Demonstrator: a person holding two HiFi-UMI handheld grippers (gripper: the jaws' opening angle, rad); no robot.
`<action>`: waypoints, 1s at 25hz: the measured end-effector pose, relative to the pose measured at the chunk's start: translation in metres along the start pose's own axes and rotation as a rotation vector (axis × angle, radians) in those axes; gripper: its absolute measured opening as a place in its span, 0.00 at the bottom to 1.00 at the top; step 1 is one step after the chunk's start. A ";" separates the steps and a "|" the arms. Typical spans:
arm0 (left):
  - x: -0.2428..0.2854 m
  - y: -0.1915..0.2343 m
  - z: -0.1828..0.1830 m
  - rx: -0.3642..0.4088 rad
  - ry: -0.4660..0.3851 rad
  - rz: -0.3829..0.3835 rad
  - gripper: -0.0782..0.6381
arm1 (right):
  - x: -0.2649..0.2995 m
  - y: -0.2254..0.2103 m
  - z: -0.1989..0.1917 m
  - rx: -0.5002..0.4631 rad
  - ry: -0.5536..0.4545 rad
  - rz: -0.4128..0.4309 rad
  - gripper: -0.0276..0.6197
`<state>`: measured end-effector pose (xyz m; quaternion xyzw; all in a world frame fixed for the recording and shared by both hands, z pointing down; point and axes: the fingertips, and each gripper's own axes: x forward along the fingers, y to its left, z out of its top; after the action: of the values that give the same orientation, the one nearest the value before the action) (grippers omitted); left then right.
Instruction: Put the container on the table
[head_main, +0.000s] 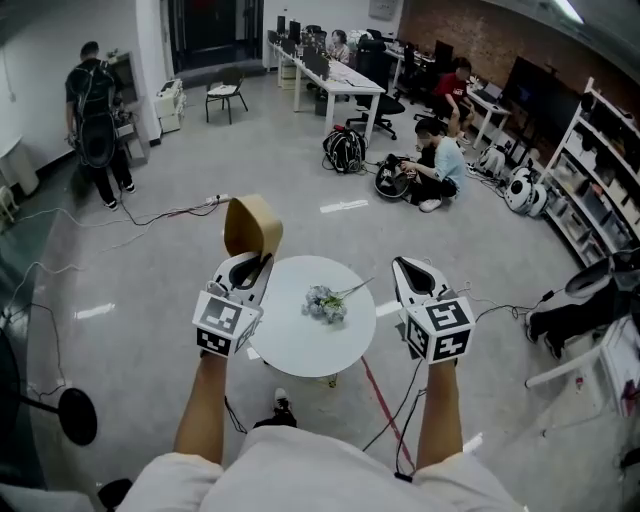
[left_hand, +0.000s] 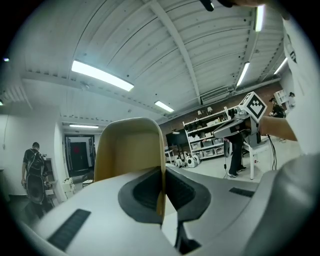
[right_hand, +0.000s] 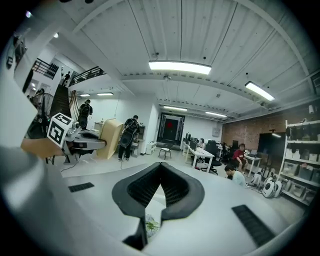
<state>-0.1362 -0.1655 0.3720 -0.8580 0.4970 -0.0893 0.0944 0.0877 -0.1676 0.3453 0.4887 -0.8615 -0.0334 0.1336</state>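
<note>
A tan container (head_main: 251, 226), open-sided with a rounded top, is held up above the left edge of the round white table (head_main: 296, 342). My left gripper (head_main: 247, 270) is shut on its thin wall; in the left gripper view the container (left_hand: 128, 150) rises from between the pads. My right gripper (head_main: 412, 273) hovers over the table's right edge, shut with nothing in it. The right gripper view shows the container (right_hand: 112, 138) far left beside the left gripper (right_hand: 97, 144). A small bunch of flowers (head_main: 327, 303) lies on the tabletop.
Cables (head_main: 390, 410) trail over the grey floor under and around the table. A round black stand base (head_main: 76, 416) sits at the lower left. People work at desks (head_main: 340, 82) farther back, one sits on the floor (head_main: 434, 168), and shelves (head_main: 590, 170) line the right.
</note>
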 end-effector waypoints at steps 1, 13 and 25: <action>0.015 0.015 -0.004 0.002 0.004 -0.008 0.14 | 0.020 -0.004 0.003 0.001 0.003 -0.006 0.06; 0.199 0.075 -0.129 0.107 0.276 -0.267 0.14 | 0.175 -0.065 -0.062 0.167 0.115 -0.067 0.06; 0.335 0.002 -0.365 0.261 0.703 -0.563 0.14 | 0.251 -0.137 -0.209 0.286 0.326 -0.120 0.06</action>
<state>-0.0637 -0.4847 0.7443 -0.8580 0.2314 -0.4585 -0.0005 0.1347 -0.4369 0.5703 0.5519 -0.7940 0.1606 0.1981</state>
